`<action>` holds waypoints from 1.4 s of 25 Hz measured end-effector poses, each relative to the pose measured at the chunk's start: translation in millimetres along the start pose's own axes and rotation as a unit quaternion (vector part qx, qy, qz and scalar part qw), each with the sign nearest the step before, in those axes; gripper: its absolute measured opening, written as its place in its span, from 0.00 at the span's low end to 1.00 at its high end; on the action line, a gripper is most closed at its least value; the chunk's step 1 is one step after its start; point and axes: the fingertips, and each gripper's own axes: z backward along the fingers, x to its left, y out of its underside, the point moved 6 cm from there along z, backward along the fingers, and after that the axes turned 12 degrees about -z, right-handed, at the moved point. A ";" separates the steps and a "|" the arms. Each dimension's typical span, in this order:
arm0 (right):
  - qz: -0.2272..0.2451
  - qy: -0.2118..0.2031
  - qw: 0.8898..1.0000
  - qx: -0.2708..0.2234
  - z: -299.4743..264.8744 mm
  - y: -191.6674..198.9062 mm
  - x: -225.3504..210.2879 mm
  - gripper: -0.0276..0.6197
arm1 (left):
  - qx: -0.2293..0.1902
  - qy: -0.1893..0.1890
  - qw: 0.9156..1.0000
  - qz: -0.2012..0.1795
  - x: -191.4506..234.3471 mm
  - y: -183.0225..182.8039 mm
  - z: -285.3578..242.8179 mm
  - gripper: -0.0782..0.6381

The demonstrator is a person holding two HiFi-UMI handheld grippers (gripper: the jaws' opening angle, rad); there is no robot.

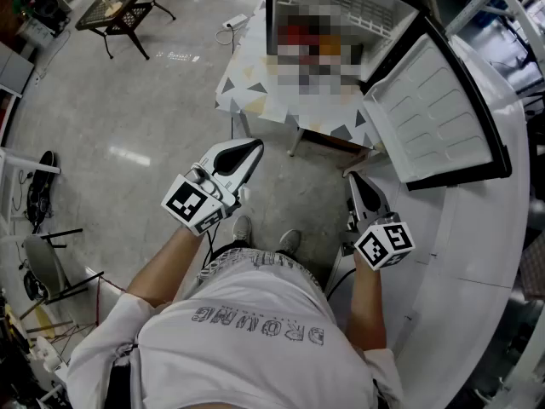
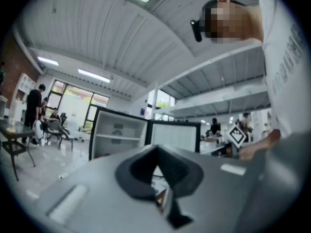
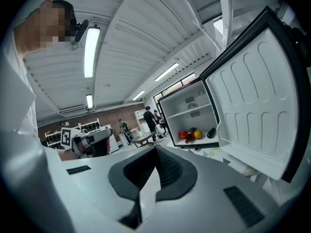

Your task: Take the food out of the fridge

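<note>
A small white fridge (image 1: 341, 2) stands on a table with its door (image 1: 434, 113) swung open to the right. In the right gripper view its lower shelf holds red, yellow and dark round food items (image 3: 194, 134); the upper shelf is bare. The head view hides the food under a mosaic patch. My left gripper (image 1: 255, 147) is shut and empty, held short of the table's front edge. My right gripper (image 1: 353, 177) is also shut and empty, just below the open door. Each gripper points towards the fridge (image 2: 119, 135), some way off from it.
The fridge's table (image 1: 247, 92) has a patterned cloth. A curved white counter (image 1: 494, 254) runs along my right. A black side table (image 1: 119, 7) stands far left on the grey floor. Several people (image 3: 148, 118) are in the background.
</note>
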 end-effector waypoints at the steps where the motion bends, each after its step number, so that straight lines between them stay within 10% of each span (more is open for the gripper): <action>1: 0.000 0.000 1.000 0.000 1.1 0.1 -1.0 0.03 | 0.000 0.000 1.000 0.000 -1.4 0.2 -0.3 0.12; 35: 0.000 -0.041 0.999 -0.006 39.7 -26.0 -52.4 0.03 | 0.013 -0.031 0.999 -0.012 -62.7 -0.5 -43.4 0.12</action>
